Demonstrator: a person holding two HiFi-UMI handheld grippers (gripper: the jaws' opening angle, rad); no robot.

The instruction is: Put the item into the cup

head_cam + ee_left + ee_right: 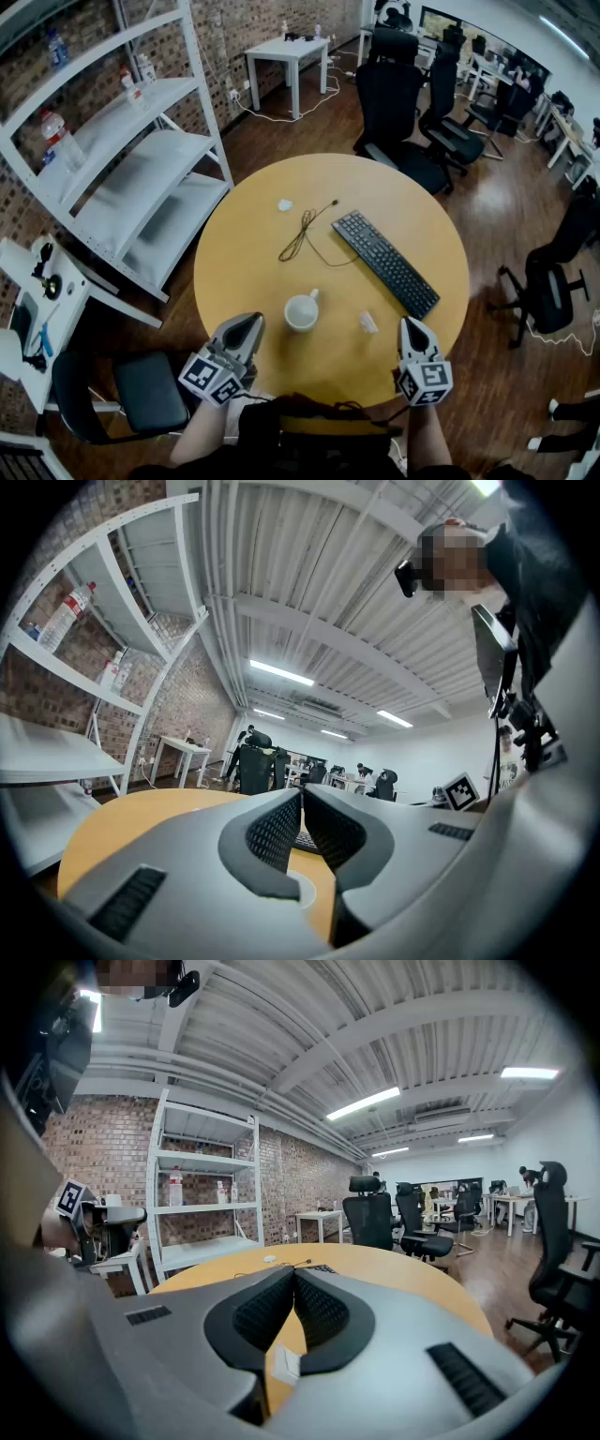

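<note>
Round table (253,234), white item (367,322) aslant beside cup (302,312)

The left tongs (247,328) hover over the near-left edge of the bench (253,234), jaws together with nothing between them, pointing away and slightly right. The right tongs (412,328) hover at the near-right edge, jaws also together and empty. The left forearm (202,427) and the right forearm (429,442) reach forward.

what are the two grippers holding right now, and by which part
Nothing is held. The left gripper and right gripper both have their jaws shut and empty; the small white item lies on the table, apart from the cup.
</note>
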